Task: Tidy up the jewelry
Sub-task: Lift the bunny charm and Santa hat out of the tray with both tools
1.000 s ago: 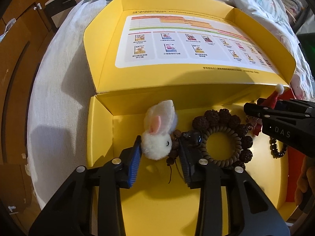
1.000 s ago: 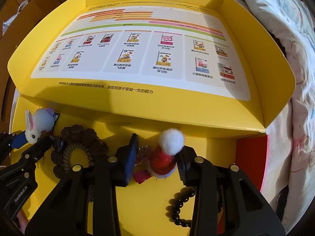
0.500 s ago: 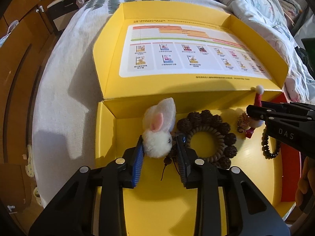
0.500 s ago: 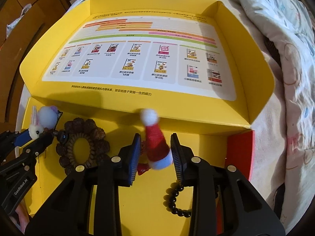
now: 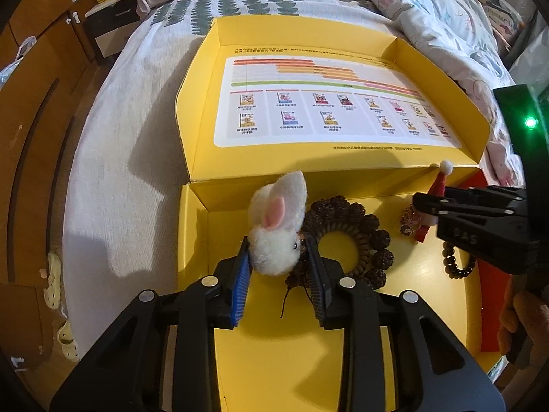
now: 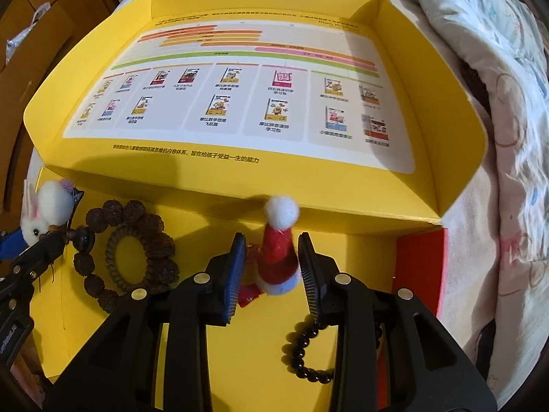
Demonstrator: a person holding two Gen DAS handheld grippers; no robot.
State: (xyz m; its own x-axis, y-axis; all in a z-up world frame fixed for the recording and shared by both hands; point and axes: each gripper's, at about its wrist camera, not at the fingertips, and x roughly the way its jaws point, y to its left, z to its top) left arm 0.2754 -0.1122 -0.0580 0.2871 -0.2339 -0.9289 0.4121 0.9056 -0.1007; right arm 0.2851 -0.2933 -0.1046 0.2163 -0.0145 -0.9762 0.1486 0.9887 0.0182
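While the yellow box [image 5: 195,240] lies open on the bed [image 5: 130,137], your left gripper [image 5: 278,257] has its jaws pinching the white rabbit charm [image 5: 278,230], and your right gripper [image 6: 271,267] has its jaws pinching the red Santa hat charm [image 6: 278,254]. Inside the box lie a brown seed bracelet [image 6: 99,218], a coiled hair tie [image 6: 115,264] and a black bead bracelet [image 6: 298,353], partly hidden behind your right gripper.
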